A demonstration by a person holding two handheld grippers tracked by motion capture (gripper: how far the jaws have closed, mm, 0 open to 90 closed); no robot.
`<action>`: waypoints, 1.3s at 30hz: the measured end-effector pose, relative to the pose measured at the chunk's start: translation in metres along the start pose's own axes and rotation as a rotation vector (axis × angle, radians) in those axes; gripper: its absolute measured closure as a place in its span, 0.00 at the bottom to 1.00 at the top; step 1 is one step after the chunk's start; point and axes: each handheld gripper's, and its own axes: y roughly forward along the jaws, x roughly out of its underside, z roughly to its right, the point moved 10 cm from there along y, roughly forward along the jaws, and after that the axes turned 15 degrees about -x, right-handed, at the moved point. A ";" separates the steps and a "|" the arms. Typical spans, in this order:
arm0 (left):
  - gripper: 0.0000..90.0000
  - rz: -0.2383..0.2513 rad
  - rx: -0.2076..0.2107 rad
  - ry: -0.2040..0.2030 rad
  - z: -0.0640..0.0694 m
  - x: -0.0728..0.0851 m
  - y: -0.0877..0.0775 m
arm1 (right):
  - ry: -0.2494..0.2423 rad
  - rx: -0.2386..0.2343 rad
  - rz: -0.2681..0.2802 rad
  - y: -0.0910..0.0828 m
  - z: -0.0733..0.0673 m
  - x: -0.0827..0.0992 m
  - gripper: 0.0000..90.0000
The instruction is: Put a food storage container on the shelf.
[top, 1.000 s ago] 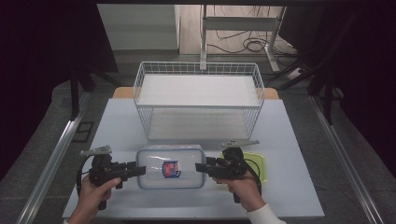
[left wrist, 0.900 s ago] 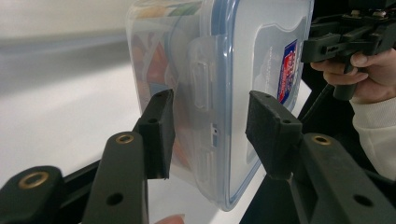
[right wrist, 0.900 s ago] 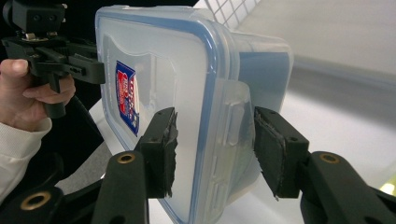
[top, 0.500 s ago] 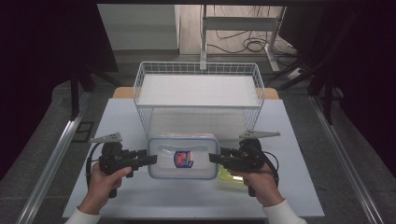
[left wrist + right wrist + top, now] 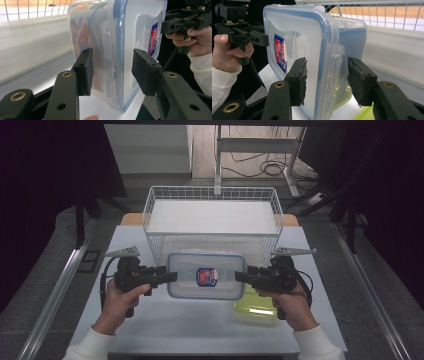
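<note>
A: What are the two hands doing?

B: Each hand holds a black tool. The left gripper (image 5: 170, 276) pinches the 9 o'clock end of a clear box (image 5: 206, 276). The right gripper (image 5: 241, 276) pinches the 3 o'clock end. In both gripper views the black pads press on the box's side clips, one pad on each side.

A: Where is the box?

B: It is up in the air between the tools, above the white table (image 5: 165, 320). It has a blue-edged lid and a red and blue sticker (image 5: 206, 276) on top. Its 12 o'clock edge is right by the front of the wire basket (image 5: 212, 212).

A: What else is on the table?

B: A yellow-green lid (image 5: 256, 311) lies flat at about 5 o'clock from the box, under the right hand (image 5: 291, 304). The left hand (image 5: 120, 301) is at 7 o'clock.
</note>
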 end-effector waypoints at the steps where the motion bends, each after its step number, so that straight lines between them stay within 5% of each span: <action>1: 0.59 0.006 -0.001 0.004 0.000 -0.006 0.000 | -0.008 0.001 0.003 -0.001 0.001 -0.006 0.56; 20: 0.59 0.055 -0.007 0.036 0.000 -0.065 -0.003 | -0.068 0.012 0.026 -0.015 0.002 -0.064 0.56; 39: 0.59 0.072 -0.021 0.043 -0.015 -0.117 0.009 | -0.085 0.010 0.043 -0.016 0.025 -0.114 0.56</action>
